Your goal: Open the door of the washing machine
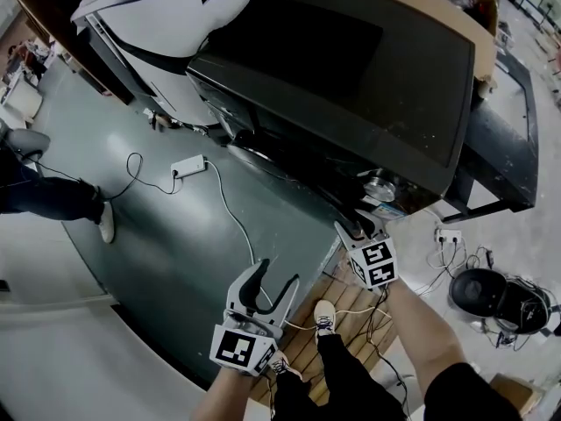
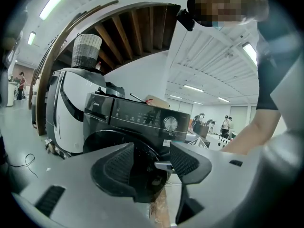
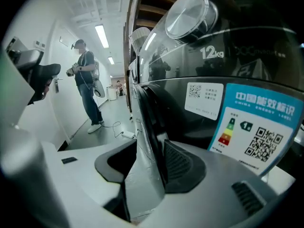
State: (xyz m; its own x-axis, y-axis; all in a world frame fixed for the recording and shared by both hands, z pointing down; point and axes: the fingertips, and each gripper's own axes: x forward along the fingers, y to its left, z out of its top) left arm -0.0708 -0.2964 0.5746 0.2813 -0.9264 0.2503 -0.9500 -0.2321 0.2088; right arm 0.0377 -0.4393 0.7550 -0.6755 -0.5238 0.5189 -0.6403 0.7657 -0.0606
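Note:
The black front-loading washing machine (image 1: 351, 68) stands ahead of me, with its round door (image 2: 124, 148) shut in the left gripper view. My right gripper (image 1: 361, 226) is at the door's right side. In the right gripper view its jaws (image 3: 151, 160) straddle the door's silver edge (image 3: 145, 127); a pad lies close on each side and I see no firm squeeze. My left gripper (image 1: 276, 274) hangs open and empty lower left, well short of the machine; its view frames the door between the pads (image 2: 153, 163). Above the door are the control dial (image 3: 190, 13) and an energy label (image 3: 256, 127).
A white appliance (image 1: 166, 7) stands left of the machine. A power strip with a cable (image 1: 188, 167) lies on the green floor, and another person's leg (image 1: 53, 200) is at the left. I stand on a wooden pallet (image 1: 351, 310). A black round device (image 1: 491, 296) lies right.

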